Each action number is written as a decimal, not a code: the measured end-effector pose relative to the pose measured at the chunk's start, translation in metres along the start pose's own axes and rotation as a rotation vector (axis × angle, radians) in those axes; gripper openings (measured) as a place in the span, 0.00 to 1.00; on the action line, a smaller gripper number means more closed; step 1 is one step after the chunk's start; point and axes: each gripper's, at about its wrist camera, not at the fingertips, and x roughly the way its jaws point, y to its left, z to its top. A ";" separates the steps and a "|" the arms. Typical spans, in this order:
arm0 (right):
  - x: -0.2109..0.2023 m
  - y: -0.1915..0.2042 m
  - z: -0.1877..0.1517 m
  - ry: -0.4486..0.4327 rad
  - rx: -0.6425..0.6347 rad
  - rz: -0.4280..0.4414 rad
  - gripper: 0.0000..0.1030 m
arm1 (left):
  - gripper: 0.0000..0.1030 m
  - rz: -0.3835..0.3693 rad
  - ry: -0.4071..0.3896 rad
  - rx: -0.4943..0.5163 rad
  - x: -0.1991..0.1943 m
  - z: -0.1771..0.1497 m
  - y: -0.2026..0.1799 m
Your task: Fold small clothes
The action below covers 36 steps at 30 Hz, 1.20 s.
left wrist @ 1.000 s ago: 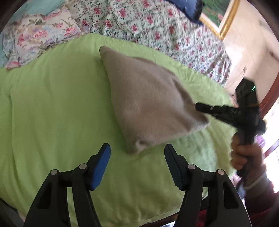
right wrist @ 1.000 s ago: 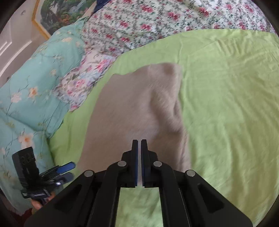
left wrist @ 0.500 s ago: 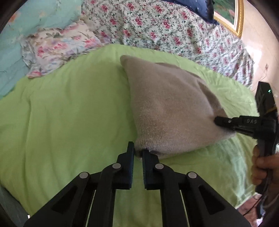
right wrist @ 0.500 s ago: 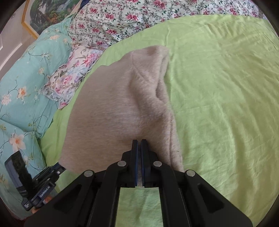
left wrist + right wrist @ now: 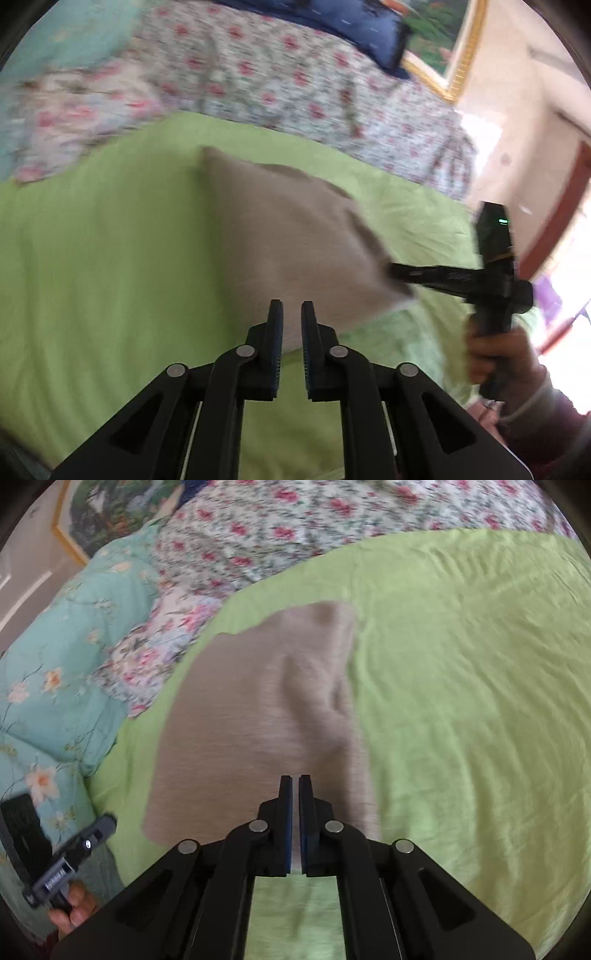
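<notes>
— holding anything, the left gripper [image 5: 291, 314]?

— yes. its jaws are nearly together, pinched on the near edge of the beige cloth [image 5: 295, 251]. it points forward and a little down over the green sheet [image 5: 92, 258].

— and the right gripper [image 5: 294, 786]?

— clamped tight on the same beige cloth [image 5: 258, 720], at its near right corner. from the left wrist view it reaches in from the right side, fingers level, with the person's right hand [image 5: 495, 354] wrapped round the handle below.

— where does the cloth lie?

— in the middle of the green sheet [image 5: 461, 701], its near edge raised between the two grippers, the far end resting on the bed. a floral quilt [image 5: 277, 524] lies beyond it, a teal flowered one [image 5: 55, 672] to the left.

— any writing?

— the left gripper [image 5: 70, 864] shows at the lower left of the right wrist view, held by the left hand [image 5: 74, 908], with a pale label on its side. the letters are too blurred to read. the right gripper's arm carries small print too, unreadable. a green light [image 5: 503, 220] glows on its top block.
</notes>
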 end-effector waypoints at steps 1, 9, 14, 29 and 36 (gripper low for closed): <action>0.004 0.003 -0.002 0.009 -0.015 -0.013 0.04 | 0.11 0.003 0.005 0.007 0.009 0.001 -0.001; 0.011 -0.020 -0.014 0.017 -0.030 -0.127 0.01 | 0.04 0.039 0.168 -0.034 0.069 -0.016 0.012; 0.009 -0.016 -0.017 0.007 -0.066 -0.162 0.01 | 0.04 0.035 0.162 -0.077 0.067 -0.021 0.014; -0.025 -0.010 -0.020 -0.055 -0.020 -0.153 0.04 | 0.14 0.097 0.160 -0.047 0.045 -0.011 0.004; -0.005 -0.020 0.043 -0.118 0.036 -0.083 0.47 | 0.42 0.130 0.091 -0.062 0.026 0.004 0.009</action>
